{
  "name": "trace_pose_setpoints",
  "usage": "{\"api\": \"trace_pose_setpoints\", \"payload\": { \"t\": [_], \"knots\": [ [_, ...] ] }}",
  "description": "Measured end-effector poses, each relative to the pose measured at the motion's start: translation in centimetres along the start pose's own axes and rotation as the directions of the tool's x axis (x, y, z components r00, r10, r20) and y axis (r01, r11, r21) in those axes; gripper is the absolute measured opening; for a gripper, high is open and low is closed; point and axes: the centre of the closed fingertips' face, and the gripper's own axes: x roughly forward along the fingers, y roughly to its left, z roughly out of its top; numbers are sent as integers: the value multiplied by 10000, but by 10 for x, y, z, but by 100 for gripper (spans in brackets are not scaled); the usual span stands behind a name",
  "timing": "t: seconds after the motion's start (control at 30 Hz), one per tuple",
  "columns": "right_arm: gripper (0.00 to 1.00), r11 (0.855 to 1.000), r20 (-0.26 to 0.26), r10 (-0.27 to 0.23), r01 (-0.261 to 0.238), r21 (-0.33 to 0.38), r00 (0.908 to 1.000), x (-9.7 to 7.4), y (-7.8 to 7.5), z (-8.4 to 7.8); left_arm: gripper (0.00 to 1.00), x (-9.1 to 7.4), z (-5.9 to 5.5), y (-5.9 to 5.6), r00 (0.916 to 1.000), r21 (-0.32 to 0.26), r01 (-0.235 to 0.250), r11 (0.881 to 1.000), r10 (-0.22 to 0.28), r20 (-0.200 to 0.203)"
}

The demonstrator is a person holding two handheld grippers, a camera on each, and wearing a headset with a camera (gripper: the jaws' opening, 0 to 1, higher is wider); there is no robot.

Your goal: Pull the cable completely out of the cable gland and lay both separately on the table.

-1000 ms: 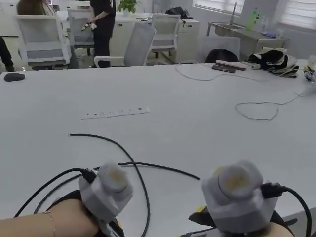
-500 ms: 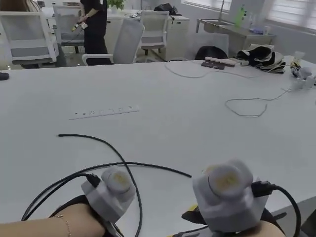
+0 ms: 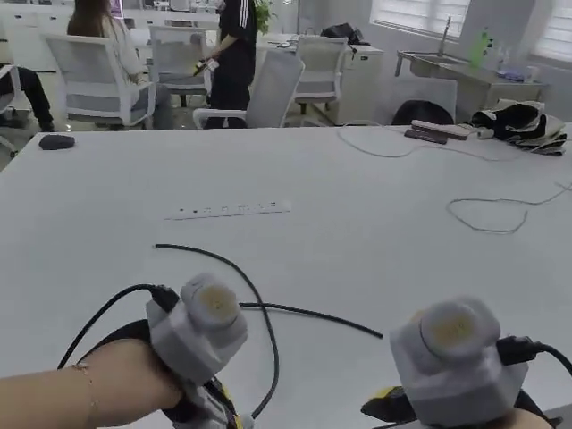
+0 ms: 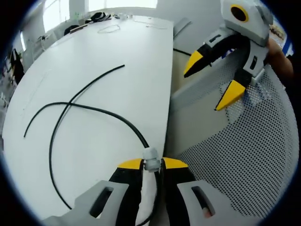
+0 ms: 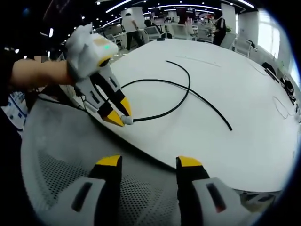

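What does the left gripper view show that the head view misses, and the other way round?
The left gripper view gives the close-up: the left gripper shut on a small grey cable gland, the right gripper open across from it, and a mesh chair beneath. The head view gives the room: a power strip on the white table, a thin looped wire, office chairs and people at the back. Both share the black cable curling over that table.
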Motion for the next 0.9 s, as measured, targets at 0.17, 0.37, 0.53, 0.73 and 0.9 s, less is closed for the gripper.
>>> {"api": "trace_pose_setpoints", "payload": {
  "t": [0.17, 0.37, 0.53, 0.73, 0.9],
  "knots": [
    [38, 9870, -537, 1153, -1205, -1064, 9919, -9, 20, 5, 16, -34, -7, -2, 9976, 1086, -693, 9917, 692, 48],
    [36, 9439, -826, 1608, -1777, -2785, 9835, -13, 39, 35, 15, -66, -2, -14, 9923, 1178, -1153, 9863, 1088, 596],
    [36, 8774, -538, 2332, -2340, -4188, 9709, -6, 64, 69, 15, -93, 4, -27, 9815, 1746, -1747, 9690, 1572, 1096],
    [33, 7415, -447, 3455, -3019, -5992, 9374, 7, 99, 103, 15, -112, 9, -40, 9711, 2193, -2085, 9531, 1752, 1619],
    [22, 6424, -1078, 4298, -3875, -6612, 8965, 8, 120, 106, 15, -118, 8, -48, 9656, 3196, -2470, 9148, 2049, 1600]
  ]
}}
